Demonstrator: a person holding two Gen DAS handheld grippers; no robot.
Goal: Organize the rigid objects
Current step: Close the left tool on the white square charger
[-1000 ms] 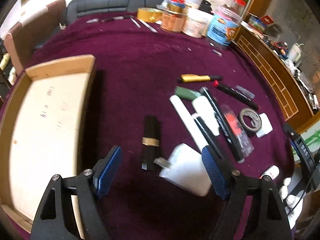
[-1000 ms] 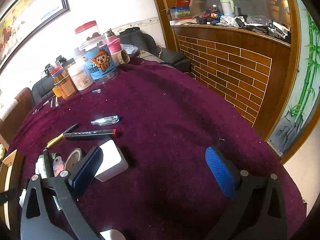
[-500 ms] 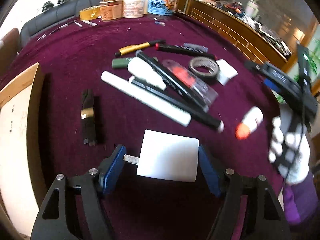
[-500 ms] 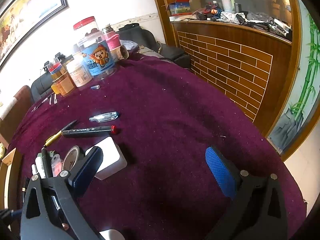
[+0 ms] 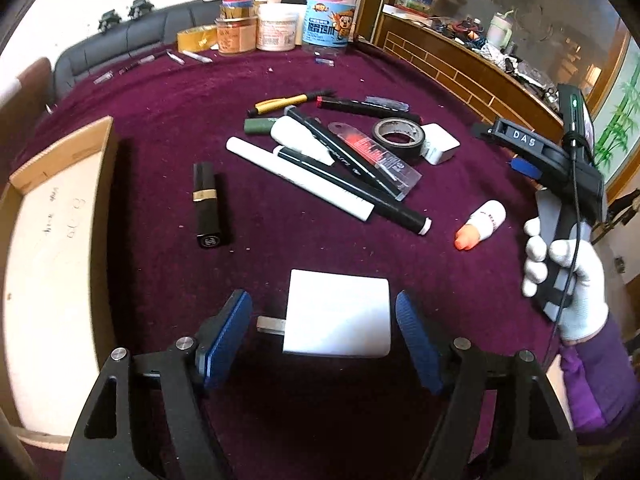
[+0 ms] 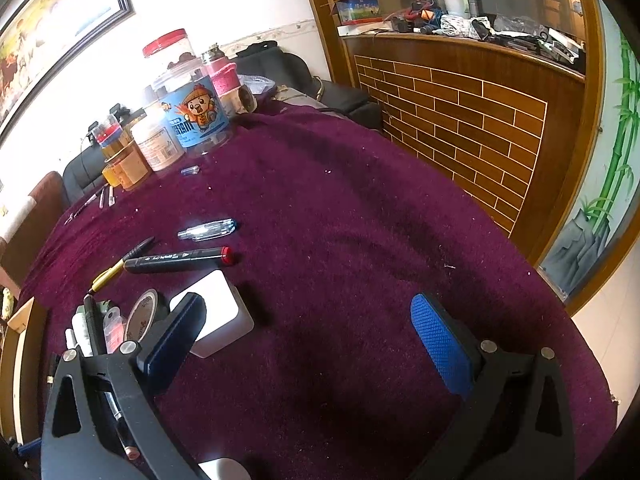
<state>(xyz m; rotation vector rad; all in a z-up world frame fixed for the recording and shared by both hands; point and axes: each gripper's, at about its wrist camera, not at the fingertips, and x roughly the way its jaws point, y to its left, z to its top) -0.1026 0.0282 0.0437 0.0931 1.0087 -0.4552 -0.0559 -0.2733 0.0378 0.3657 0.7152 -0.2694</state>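
Charger (image 5: 338, 314) between jaws, left view only.

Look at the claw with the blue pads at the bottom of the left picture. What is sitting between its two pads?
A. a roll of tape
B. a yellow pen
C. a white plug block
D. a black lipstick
C: the white plug block lies on the purple cloth between the open pads of the left gripper, with gaps on both sides, metal prongs pointing at the left pad.
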